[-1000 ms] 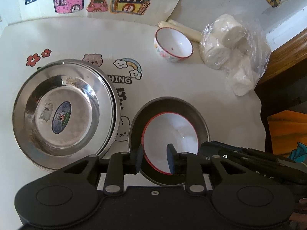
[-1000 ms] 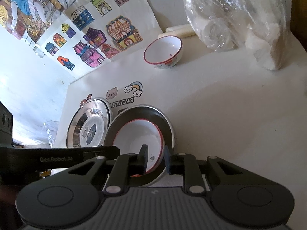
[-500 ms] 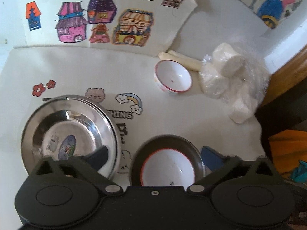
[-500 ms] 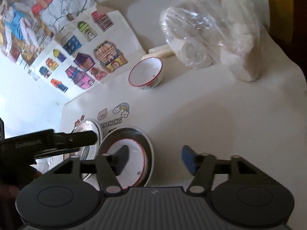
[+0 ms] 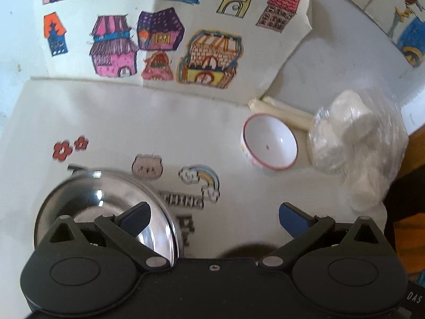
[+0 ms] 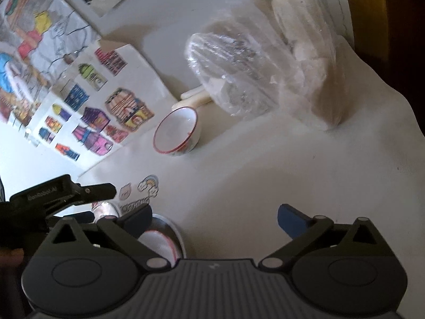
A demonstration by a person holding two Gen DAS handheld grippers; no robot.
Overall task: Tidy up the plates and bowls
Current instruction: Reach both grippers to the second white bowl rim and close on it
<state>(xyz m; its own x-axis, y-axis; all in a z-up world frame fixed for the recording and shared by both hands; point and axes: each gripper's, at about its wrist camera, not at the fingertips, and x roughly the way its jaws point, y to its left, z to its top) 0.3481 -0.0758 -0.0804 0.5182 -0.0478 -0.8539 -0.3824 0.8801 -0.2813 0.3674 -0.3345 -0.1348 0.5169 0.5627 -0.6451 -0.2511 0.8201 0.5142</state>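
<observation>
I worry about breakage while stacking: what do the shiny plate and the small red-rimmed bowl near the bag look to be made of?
The shiny plate looks like polished metal, probably stainless steel: it is silver with mirror-like glints and reflections. The small red-rimmed bowl looks like glazed ceramic or perhaps enamel: glossy white inside with a thin red rim and a small highlight. Its look alone leaves that open.

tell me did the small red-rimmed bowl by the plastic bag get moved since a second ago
No. The small bowl sits right beside the plastic bag and against the cream sticks, as before; only the camera shifted.
</observation>
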